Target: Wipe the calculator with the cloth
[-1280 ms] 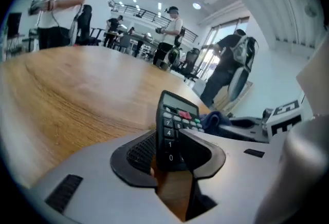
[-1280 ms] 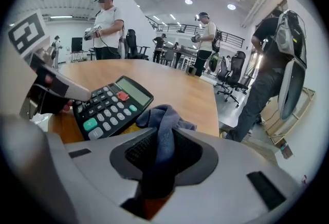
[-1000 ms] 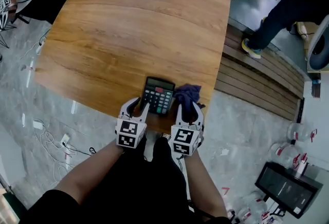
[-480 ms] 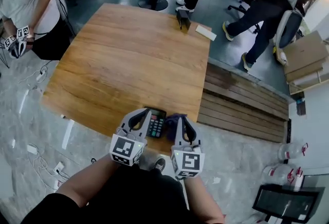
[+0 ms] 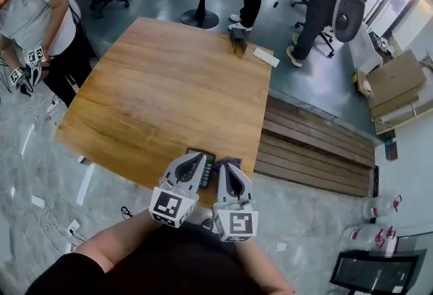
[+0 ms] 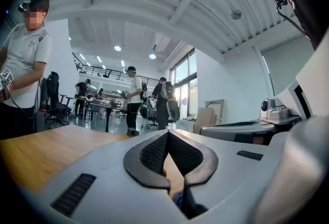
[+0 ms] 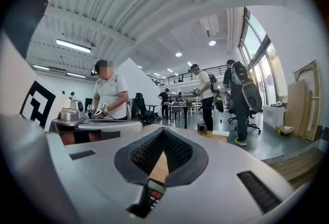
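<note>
Right now both grippers are held level above the near edge of the wooden table [image 5: 162,84], side by side and close together, neither one touching anything. From the head view the left gripper [image 5: 195,160] covers most of the calculator [image 5: 209,166], which lies flat at the table's near edge with only a dark strip of it showing between the two grippers. The purple cloth [image 5: 225,161] lies bunched just to the right of the calculator, peeking out past the tip of the right gripper [image 5: 227,169]. In the left gripper view the left gripper [image 6: 167,133] has its jaws closed tip to tip with nothing caught between them, and a bit of the cloth [image 6: 184,202] shows low in the gap behind the pads. In the right gripper view the right gripper [image 7: 163,131] is likewise closed and empty, with the calculator [image 7: 154,190] visible below through its gap. Several people stand on the floor beyond the table, and a wooden plank platform [image 5: 318,151] runs along the table's right side
</note>
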The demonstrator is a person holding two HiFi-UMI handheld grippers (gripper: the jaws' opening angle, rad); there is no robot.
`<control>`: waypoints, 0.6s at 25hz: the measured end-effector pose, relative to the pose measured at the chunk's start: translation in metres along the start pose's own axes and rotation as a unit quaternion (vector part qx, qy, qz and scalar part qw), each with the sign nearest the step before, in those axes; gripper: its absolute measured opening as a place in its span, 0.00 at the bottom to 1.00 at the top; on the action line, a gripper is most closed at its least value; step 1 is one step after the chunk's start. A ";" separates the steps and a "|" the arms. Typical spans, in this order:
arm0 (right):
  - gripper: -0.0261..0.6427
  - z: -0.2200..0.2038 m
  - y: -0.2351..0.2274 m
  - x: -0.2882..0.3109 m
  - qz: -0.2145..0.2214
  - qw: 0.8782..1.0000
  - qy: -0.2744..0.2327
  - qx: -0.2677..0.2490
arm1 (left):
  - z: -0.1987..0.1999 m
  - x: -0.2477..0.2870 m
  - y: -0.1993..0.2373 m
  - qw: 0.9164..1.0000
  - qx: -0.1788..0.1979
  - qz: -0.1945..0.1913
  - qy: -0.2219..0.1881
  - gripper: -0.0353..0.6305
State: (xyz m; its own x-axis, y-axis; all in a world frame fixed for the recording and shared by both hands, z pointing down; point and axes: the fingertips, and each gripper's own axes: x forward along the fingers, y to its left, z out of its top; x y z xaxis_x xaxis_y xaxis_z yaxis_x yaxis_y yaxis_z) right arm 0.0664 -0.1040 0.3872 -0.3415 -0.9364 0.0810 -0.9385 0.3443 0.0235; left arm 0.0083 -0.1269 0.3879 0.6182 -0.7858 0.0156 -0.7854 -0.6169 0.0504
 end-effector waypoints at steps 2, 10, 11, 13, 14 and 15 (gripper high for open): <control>0.06 0.005 0.002 0.002 0.003 1.000 -0.005 0.000 | 0.002 0.001 0.001 1.000 -0.003 0.003 -0.003 0.06; 0.06 0.006 -0.001 0.004 0.002 1.000 -0.004 0.001 | 0.006 0.003 0.003 1.000 -0.009 0.004 -0.001 0.06; 0.06 0.007 -0.001 0.004 0.001 1.000 -0.003 0.002 | 0.006 0.003 0.003 1.000 -0.011 0.004 0.000 0.06; 0.06 0.009 -0.001 0.004 -0.002 1.000 -0.001 0.004 | 0.004 0.001 0.003 1.000 -0.011 0.004 0.003 0.06; 0.06 0.009 -0.001 0.004 -0.002 1.000 -0.002 0.005 | 0.002 0.000 0.003 1.000 -0.011 0.004 0.005 0.06; 0.06 0.009 0.000 0.003 -0.001 1.000 -0.004 0.006 | 0.001 0.000 0.002 1.000 -0.011 0.003 0.007 0.06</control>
State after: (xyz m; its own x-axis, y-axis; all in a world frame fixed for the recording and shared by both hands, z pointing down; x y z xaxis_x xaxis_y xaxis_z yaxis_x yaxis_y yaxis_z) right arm 0.0651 -0.1080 0.3785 -0.3406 -0.9374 0.0725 -0.9395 0.3423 0.0117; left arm 0.0065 -0.1281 0.3869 0.6137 -0.7890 0.0292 -0.7885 -0.6106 0.0730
